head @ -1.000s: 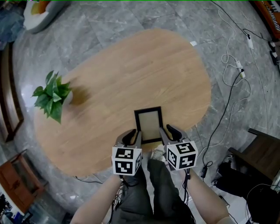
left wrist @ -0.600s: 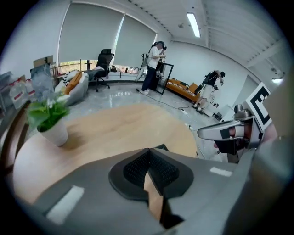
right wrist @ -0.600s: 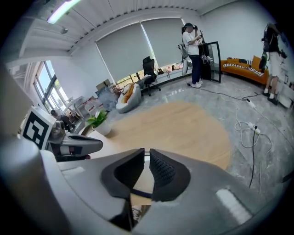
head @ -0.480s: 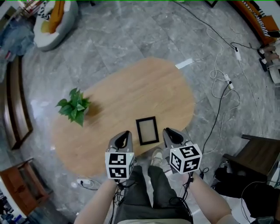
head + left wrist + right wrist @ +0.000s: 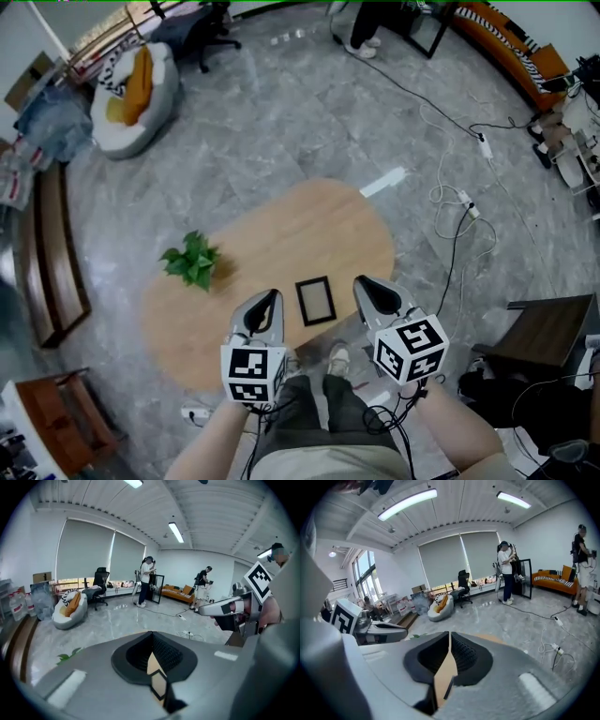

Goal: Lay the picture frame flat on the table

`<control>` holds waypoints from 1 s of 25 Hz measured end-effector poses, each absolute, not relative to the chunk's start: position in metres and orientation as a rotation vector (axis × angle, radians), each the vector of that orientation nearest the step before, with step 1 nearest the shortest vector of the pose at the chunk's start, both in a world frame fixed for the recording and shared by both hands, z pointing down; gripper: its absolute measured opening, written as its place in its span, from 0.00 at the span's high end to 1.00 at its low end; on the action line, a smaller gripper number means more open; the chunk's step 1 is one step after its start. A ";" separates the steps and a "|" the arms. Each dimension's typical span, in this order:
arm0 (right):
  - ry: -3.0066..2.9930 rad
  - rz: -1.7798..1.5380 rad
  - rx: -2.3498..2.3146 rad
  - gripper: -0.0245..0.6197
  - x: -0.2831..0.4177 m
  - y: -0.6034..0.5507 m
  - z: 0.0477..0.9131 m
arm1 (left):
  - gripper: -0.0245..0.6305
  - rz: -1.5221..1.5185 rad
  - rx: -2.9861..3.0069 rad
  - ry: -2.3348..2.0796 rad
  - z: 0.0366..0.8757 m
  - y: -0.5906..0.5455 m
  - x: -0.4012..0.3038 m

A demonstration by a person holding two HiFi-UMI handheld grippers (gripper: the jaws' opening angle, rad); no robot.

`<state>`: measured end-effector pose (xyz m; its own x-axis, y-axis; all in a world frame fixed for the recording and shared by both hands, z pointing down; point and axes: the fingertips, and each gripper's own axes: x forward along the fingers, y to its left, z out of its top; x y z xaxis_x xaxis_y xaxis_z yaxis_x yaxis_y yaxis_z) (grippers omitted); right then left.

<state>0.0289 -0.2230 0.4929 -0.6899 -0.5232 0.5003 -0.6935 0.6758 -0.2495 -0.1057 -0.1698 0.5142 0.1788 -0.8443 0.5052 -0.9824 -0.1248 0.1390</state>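
Note:
The black picture frame (image 5: 315,301) with a tan inside lies flat near the front edge of the oval wooden table (image 5: 272,239). Both grippers hang high above the table, apart from the frame, one on each side of it. My left gripper (image 5: 265,305) is shut and holds nothing; in the left gripper view a corner of the frame (image 5: 159,685) shows far below through the slit under its tips (image 5: 152,642). My right gripper (image 5: 367,287) is closing, its tips (image 5: 449,641) nearly meet, and nothing is between them.
A small potted plant (image 5: 192,261) stands on the table's left part. Cables (image 5: 459,211) run over the grey floor at the right. A bean bag (image 5: 131,84) lies far left, a wooden bench (image 5: 56,248) at the left, a dark seat (image 5: 548,328) at the right. People stand far off.
Both grippers came away from the frame's sides, rose and shut their jaws. The frame stays flat on the table, and the view has drawn back so the table looks smaller.

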 end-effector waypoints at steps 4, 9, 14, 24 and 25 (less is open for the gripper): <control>-2.595 0.520 0.935 0.93 0.022 -0.211 0.420 | 0.93 0.368 2.094 -1.798 0.449 -0.166 -0.111; -2.727 0.389 0.941 0.93 0.017 -0.192 0.328 | 0.93 0.280 2.164 -1.891 0.378 -0.155 -0.113; -2.841 0.211 0.945 0.93 0.017 -0.169 0.248 | 0.93 0.238 2.272 -1.943 0.317 -0.137 -0.107; -2.973 0.090 0.971 0.96 0.037 -0.141 0.175 | 0.93 0.226 2.411 -2.103 0.221 -0.099 -0.101; -2.977 0.086 0.975 0.96 0.038 -0.140 0.172 | 0.93 0.244 2.434 -2.111 0.216 -0.096 -0.100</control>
